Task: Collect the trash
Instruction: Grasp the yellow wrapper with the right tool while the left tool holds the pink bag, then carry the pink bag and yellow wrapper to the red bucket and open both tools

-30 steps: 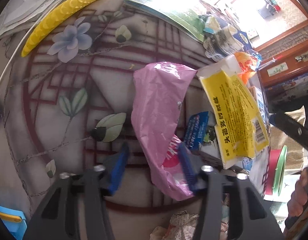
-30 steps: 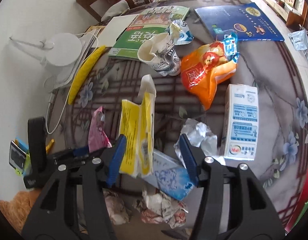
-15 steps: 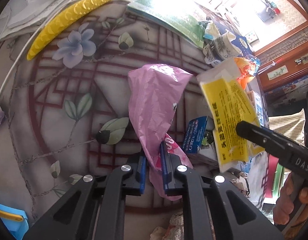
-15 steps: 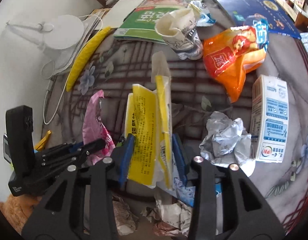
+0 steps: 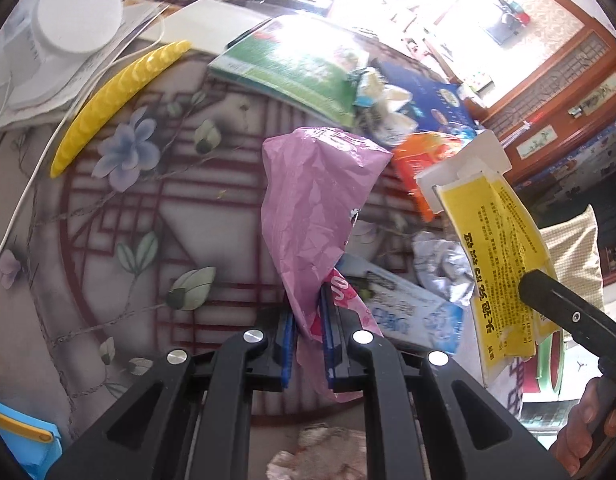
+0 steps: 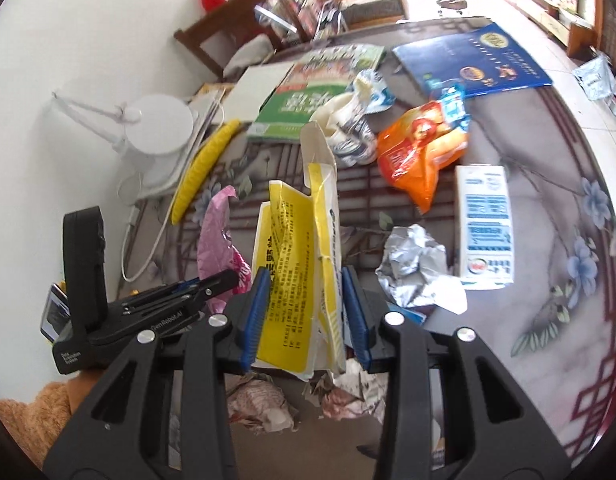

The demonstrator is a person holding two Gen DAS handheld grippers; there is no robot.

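My left gripper (image 5: pixel 309 338) is shut on a crumpled pink plastic wrapper (image 5: pixel 315 208), which hangs lifted off the floral table (image 5: pixel 120 208). My right gripper (image 6: pixel 308 316) is shut on a flattened yellow and white carton (image 6: pixel 300 264), also raised above the table. The same carton (image 5: pixel 499 260) shows at the right of the left wrist view. The pink wrapper (image 6: pixel 218 240) and the left gripper's body appear at the left of the right wrist view. Loose trash lies on the table: an orange snack bag (image 6: pixel 423 152), crumpled foil (image 6: pixel 415 264), a white and blue carton (image 6: pixel 485 228), a squashed paper cup (image 6: pixel 347 128).
A green book (image 6: pixel 319 96), a blue booklet (image 6: pixel 471 60), a yellow ridged strip (image 6: pixel 204 168) and a white lamp base (image 6: pixel 156 124) lie toward the far edge. Crumpled paper (image 6: pixel 260 400) sits just below the right gripper. A wooden chair (image 6: pixel 228 36) stands behind the table.
Both grippers closed from open, the left on the pink wrapper and the right on the yellow carton. Both then rose, lifting their items off the table.
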